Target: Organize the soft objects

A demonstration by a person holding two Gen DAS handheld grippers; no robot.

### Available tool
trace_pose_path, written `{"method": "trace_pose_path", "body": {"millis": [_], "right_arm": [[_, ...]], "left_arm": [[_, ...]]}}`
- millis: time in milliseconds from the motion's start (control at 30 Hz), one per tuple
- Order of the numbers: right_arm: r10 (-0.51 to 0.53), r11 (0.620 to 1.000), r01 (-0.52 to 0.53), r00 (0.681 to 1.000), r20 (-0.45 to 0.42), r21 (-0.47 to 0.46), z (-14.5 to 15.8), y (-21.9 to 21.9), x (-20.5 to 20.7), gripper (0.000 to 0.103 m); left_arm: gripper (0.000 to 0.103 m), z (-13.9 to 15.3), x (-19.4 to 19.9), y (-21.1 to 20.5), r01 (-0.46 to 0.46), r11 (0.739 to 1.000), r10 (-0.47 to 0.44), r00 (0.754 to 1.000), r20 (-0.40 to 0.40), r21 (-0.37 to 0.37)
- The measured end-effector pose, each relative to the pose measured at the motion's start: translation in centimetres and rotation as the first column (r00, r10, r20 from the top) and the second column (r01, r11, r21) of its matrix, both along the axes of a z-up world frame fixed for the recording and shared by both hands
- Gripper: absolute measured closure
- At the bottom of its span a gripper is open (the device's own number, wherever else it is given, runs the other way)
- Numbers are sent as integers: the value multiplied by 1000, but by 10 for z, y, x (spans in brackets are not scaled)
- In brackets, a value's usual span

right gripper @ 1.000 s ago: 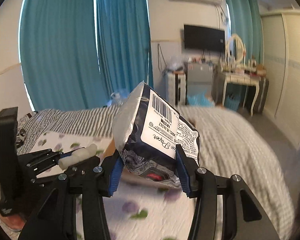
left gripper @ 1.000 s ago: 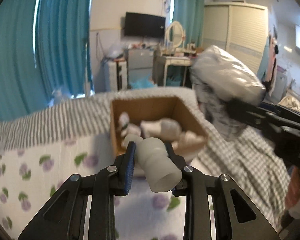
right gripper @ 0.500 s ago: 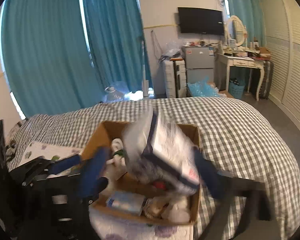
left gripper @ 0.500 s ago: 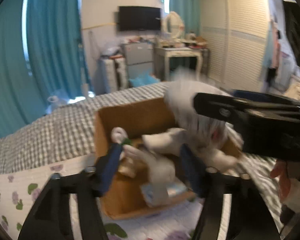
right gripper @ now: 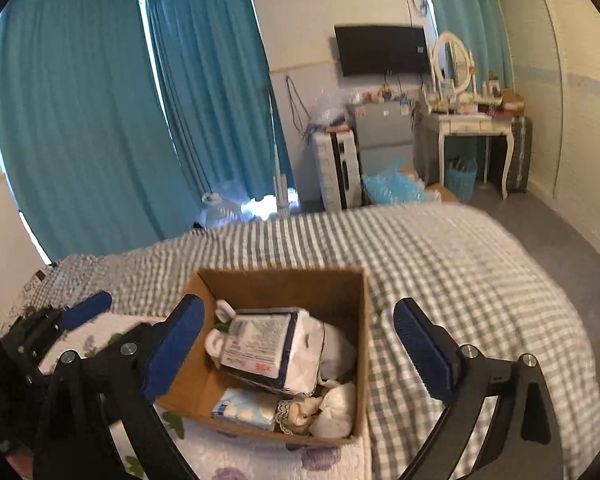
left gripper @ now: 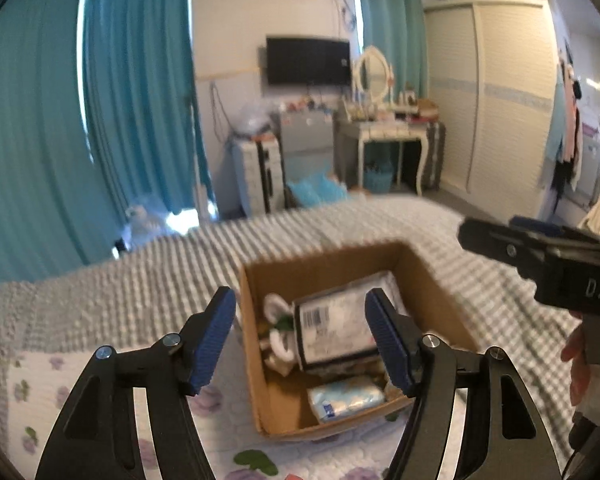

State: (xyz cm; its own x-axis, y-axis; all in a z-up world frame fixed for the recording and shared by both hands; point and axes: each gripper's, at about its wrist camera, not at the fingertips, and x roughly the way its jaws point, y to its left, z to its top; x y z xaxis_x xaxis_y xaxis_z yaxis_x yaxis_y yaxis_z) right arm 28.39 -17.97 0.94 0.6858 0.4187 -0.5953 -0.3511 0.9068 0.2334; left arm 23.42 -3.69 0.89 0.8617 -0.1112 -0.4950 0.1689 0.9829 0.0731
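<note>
**Claws empty above the box**

Box [right gripper: 284, 288] sits on the bed [right gripper: 460, 272], just ahead of and below both claws. Left claw [left gripper: 302, 338] is spread wide, holding nothing; right claw [right gripper: 300, 352] likewise gapes empty. One tissue pack [right gripper: 268, 350] lies tilted on top of the pile inside, straight between the right claw's fingers. Nearer that claw lies one blue-and-white packet [right gripper: 246, 408], with one white bundle [right gripper: 336, 404] to its right; smaller white pieces beneath are too jumbled to count.

Risk, as I judge it: the pack rests loosely on soft things, so a nudge from a lowering finger could tip it over the rim. The two claws hang close and could knock together.
</note>
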Motion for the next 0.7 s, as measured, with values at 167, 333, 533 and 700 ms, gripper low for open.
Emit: {"method": "trace_pose_path", "body": {"millis": [167,333,533,700], "right_arm": [[-2,1000,3,991,134,-2,86,-23,-50,7],[-20,999,12,961,276,33,161,-49,-116,0],[-8,1000,7,933,359,4,205,-61,-184,0],[-6,999,-13,930,368,49,207,-73,-218,0]], "left_arm": [[35,72,-69,3,-17,1000,16,984,179,4],[11,135,-158,9,-69,997,78,928,364,-38],[11,159,-219,8,-127,992,117,887,446,-7],[11,147,-232,18,-111,992,127,907,402,-61]]}}
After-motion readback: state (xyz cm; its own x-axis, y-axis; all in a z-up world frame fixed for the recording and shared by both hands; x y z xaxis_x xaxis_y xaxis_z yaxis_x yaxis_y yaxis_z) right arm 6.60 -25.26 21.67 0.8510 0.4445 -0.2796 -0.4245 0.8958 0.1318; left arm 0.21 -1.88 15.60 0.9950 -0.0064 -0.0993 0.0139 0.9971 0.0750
